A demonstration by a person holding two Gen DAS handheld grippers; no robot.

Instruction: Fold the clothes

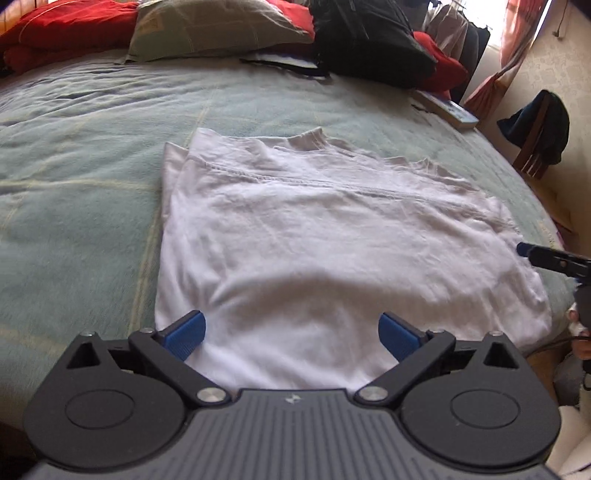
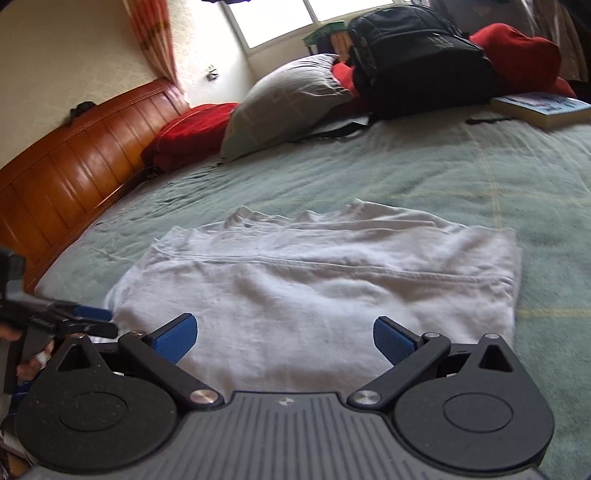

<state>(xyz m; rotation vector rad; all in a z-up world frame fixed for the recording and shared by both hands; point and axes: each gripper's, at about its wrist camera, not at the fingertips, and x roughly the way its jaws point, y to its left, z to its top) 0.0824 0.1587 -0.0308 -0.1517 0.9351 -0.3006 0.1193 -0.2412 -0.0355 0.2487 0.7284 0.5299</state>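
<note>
Blue pads on the left hand-held gripper (image 1: 291,334) are spread wide, nothing between them, hovering over the near edge of the white t-shirt (image 1: 317,240). Same deal with the right hand-held gripper (image 2: 285,338): wide apart, empty, over the shirt's edge on its side. Shirt's lying flat and partly folded on the green bed cover (image 1: 85,158), collar end toward the pillow (image 1: 218,29) and black backpack (image 2: 417,62), long axis running from the near edge up to the collar. Book (image 2: 543,107) sits by the backpack.
</note>
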